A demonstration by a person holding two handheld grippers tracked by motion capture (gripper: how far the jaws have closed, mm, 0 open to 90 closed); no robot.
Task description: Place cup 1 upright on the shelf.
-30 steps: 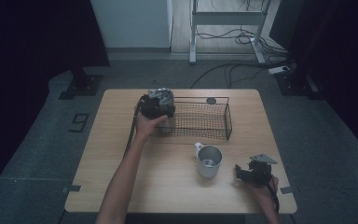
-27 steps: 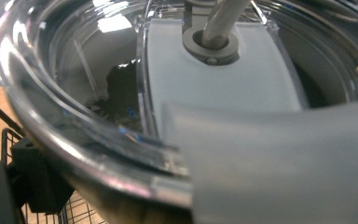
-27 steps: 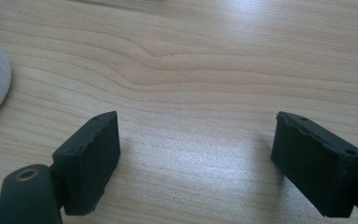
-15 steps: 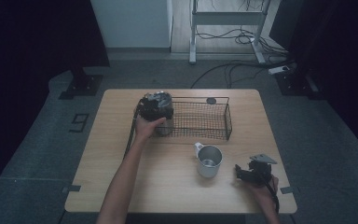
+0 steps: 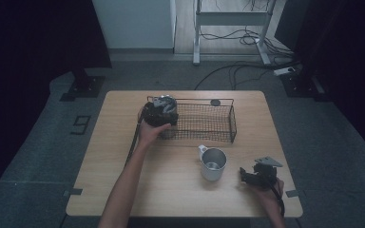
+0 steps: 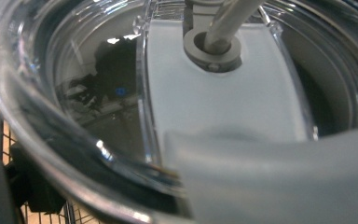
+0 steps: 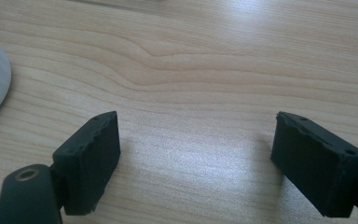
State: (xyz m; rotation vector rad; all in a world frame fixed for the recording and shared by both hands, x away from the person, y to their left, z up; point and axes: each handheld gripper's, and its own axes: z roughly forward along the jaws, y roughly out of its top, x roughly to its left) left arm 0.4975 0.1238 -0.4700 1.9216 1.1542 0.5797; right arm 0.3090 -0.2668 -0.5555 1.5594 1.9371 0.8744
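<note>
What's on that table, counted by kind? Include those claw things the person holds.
Wire basket: 1
Metal mug: 1
Lidded cup: 1
Small dark disc: 1
Claws: 2 (left claw, right claw)
Total: 6

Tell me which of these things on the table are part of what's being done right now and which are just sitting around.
In the job:
- lidded tumbler with a straw
- left claw, at the tumbler
- wire basket, where the tumbler stands at the left end

Lying about:
- metal mug, untouched
- small dark disc beyond the basket
- right claw, open and empty, resting on the table
</note>
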